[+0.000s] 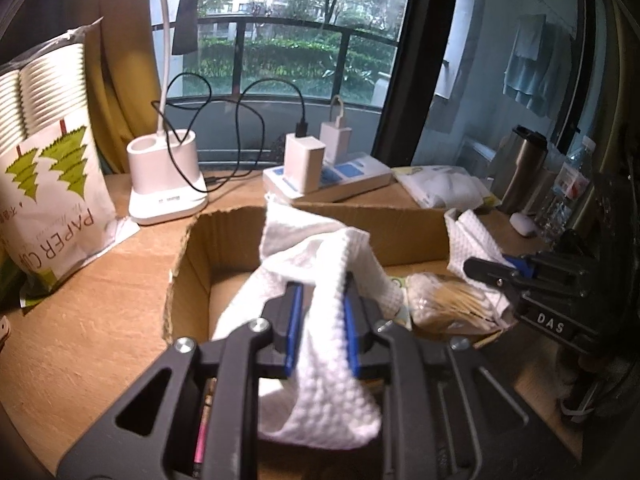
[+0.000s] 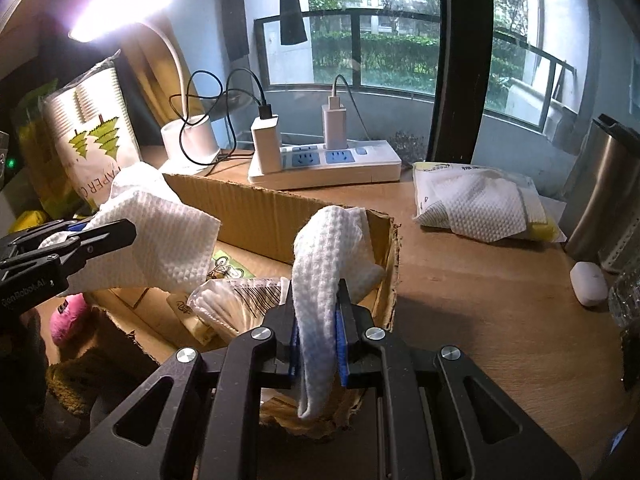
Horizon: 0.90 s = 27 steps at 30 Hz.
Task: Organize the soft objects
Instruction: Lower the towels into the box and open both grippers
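My left gripper (image 1: 320, 300) is shut on a white textured cloth (image 1: 320, 256) and holds it over an open cardboard box (image 1: 224, 228). My right gripper (image 2: 319, 300) is shut on a second white textured cloth (image 2: 328, 248) above the box's right wall (image 2: 256, 208). Each gripper shows in the other's view: the right one (image 1: 486, 270) with its cloth (image 1: 472, 236) at the box's right side, the left one (image 2: 100, 240) with its cloth (image 2: 160, 236) at the left. A bag of cotton swabs (image 1: 448, 300) lies in the box. A pink soft toy (image 2: 70, 316) lies at the box's left.
On the wooden desk (image 2: 480, 300) stand a white lamp base (image 1: 166, 176), a power strip (image 2: 324, 164) with chargers and cables, a paper cup pack (image 1: 52, 184), an open pack of white cloths (image 2: 476, 204), a steel flask (image 2: 608, 200), a white earbud case (image 2: 590, 282) and a water bottle (image 1: 568, 184).
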Each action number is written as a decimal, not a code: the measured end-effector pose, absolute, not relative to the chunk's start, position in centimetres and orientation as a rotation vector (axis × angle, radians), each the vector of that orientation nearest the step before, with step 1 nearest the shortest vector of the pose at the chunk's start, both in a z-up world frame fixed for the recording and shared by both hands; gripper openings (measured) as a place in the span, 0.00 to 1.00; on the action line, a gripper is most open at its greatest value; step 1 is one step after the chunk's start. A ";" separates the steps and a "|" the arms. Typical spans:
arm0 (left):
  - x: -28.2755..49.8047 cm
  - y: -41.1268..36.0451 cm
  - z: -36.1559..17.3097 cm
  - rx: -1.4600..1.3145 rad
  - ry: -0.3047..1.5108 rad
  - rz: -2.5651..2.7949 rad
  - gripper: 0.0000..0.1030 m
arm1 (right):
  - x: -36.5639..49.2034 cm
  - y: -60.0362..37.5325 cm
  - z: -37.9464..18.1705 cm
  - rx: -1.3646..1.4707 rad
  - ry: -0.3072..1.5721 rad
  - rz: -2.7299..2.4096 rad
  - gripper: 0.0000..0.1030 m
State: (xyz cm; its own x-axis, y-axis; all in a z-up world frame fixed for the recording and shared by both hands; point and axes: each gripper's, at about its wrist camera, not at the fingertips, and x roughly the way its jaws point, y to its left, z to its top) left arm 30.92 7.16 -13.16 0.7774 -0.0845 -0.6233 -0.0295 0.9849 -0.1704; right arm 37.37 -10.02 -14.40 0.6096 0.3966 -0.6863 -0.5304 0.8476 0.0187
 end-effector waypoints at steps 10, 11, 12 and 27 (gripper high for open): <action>30.0 7.1 -11.9 -0.163 0.655 -0.026 0.44 | 36.7 -10.0 -13.4 -0.182 0.729 0.523 0.34; 29.8 7.2 -11.7 -0.172 0.650 -0.033 0.58 | 36.5 -10.0 -13.2 -0.183 0.724 0.520 0.39; 29.4 7.4 -11.4 -0.188 0.637 -0.043 0.62 | 36.3 -10.0 -12.9 -0.182 0.718 0.519 0.40; 25.6 7.3 -8.5 -0.181 0.561 -0.031 0.65 | 32.5 -10.7 -9.6 -0.184 0.642 0.508 0.45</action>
